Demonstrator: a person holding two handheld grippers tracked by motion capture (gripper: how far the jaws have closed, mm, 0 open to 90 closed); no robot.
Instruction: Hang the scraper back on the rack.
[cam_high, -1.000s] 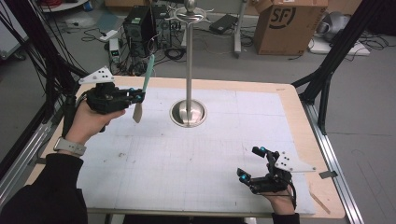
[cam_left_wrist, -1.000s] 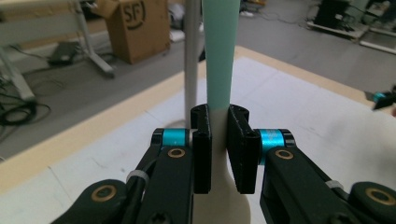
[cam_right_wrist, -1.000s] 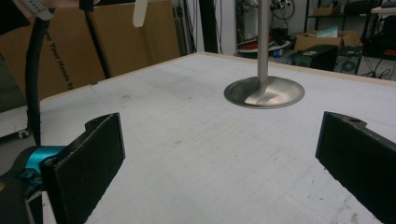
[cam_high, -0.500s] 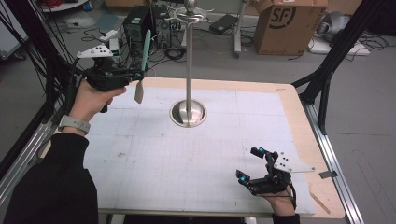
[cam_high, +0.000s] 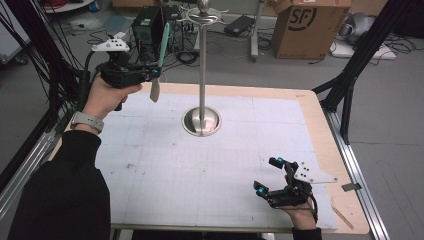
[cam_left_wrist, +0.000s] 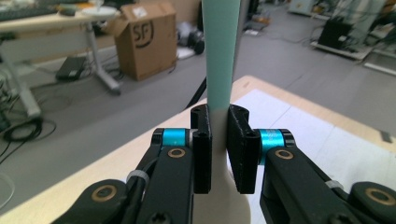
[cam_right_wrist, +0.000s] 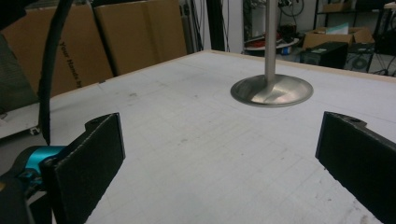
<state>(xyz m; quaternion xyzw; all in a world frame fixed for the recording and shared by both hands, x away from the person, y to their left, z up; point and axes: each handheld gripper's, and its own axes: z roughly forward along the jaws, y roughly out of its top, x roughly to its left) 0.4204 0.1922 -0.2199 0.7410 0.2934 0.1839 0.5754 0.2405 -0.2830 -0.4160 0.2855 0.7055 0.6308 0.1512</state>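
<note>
In the upper left of the high view, the left tongs (cam_high: 150, 75) are clamped on a spatula (cam_high: 161, 55) with a green handle and a beige blade, held upright in the air above the desk (cam_high: 320, 125), left of the metal stand (cam_high: 202, 120). At the lower right, the right tongs (cam_high: 270, 175) rest wide apart, gripping nothing.

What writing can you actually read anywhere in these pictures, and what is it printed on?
"SF": printed on the side of the cardboard box on the floor beyond the table, also seen from the left gripper view.
"Your Hands In": part of a line of print running up the flat cardboard sheet that leans beside the table; the rest is hidden.
No other writing can be read.
</note>
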